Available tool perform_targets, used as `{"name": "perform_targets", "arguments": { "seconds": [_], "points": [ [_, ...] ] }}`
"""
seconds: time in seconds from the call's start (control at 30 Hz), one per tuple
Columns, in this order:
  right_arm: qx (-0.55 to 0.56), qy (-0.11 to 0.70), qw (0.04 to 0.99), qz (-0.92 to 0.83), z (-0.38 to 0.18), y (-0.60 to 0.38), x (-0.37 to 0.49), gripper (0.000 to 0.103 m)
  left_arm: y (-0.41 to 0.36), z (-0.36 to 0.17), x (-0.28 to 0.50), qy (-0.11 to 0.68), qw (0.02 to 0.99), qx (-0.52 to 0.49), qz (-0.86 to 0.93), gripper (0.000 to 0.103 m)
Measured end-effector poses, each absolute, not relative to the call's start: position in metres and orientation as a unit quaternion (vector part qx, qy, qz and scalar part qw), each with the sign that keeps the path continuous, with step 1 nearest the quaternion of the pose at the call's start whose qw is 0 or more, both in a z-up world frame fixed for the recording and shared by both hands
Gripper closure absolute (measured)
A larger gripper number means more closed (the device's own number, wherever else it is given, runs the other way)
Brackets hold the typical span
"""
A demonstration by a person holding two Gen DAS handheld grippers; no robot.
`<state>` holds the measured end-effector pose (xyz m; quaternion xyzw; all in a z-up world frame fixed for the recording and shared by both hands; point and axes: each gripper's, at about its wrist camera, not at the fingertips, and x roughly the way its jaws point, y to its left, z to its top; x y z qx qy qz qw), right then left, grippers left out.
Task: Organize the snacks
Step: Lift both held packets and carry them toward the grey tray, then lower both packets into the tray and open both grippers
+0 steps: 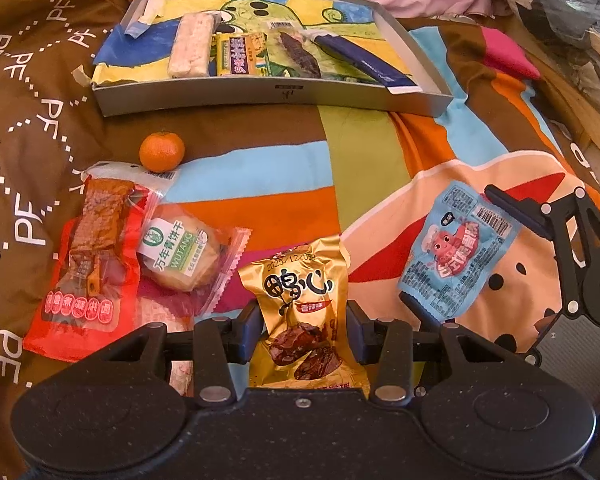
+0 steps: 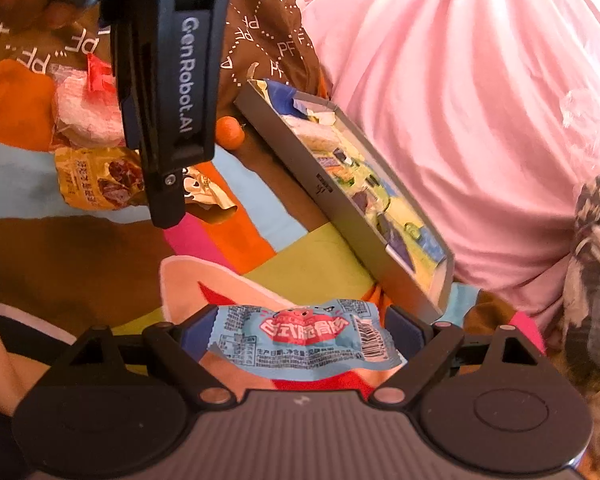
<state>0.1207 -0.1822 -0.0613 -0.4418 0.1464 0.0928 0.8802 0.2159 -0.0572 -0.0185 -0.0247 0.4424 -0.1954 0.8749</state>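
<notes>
A gold snack packet point(image 1: 300, 292) stands between my left gripper's point(image 1: 304, 328) fingers, which press on both of its sides. In the right wrist view the same gold packet point(image 2: 96, 184) lies under the left gripper's housing point(image 2: 180, 80). At the right, my right gripper point(image 2: 300, 328) is shut across a light blue snack packet point(image 2: 300, 336), which crumples between the fingers. That blue packet point(image 1: 456, 252) also appears in the left wrist view. A shallow grey box point(image 1: 260, 96) at the back holds a rice bar point(image 1: 190, 44), a yellow packet point(image 1: 240, 56) and two dark packets.
On the patterned blanket at the left lie a mandarin point(image 1: 162, 151), a red packet point(image 1: 88, 264), a green-labelled biscuit point(image 1: 180, 252) and a white packet point(image 1: 132, 170). Pink cloth point(image 2: 460, 120) rises behind the box point(image 2: 300, 160). Bare blanket lies between the box and the grippers.
</notes>
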Motion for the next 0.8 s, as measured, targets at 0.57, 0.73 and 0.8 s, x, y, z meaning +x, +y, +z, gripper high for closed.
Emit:
{"name": "perform_targets", "arguments": {
  "seconds": [0.57,0.73,0.8],
  "points": [
    [-0.487,0.063,0.871,0.026,-0.002,-0.194,0.210,0.012,-0.075,0.043,0.303,0.329,0.919,-0.057,-0.210,0.057],
    [-0.436,0.086,0.896,0.016,0.019,-0.205,0.268,0.012,-0.085,0.053,0.348,0.296,0.930,-0.070,-0.205,0.057],
    [-0.403,0.098,0.910,0.012,0.024,-0.212,0.290,0.012,-0.090,0.053,0.366,0.287,0.933,-0.072,-0.205,0.057]
  ]
}}
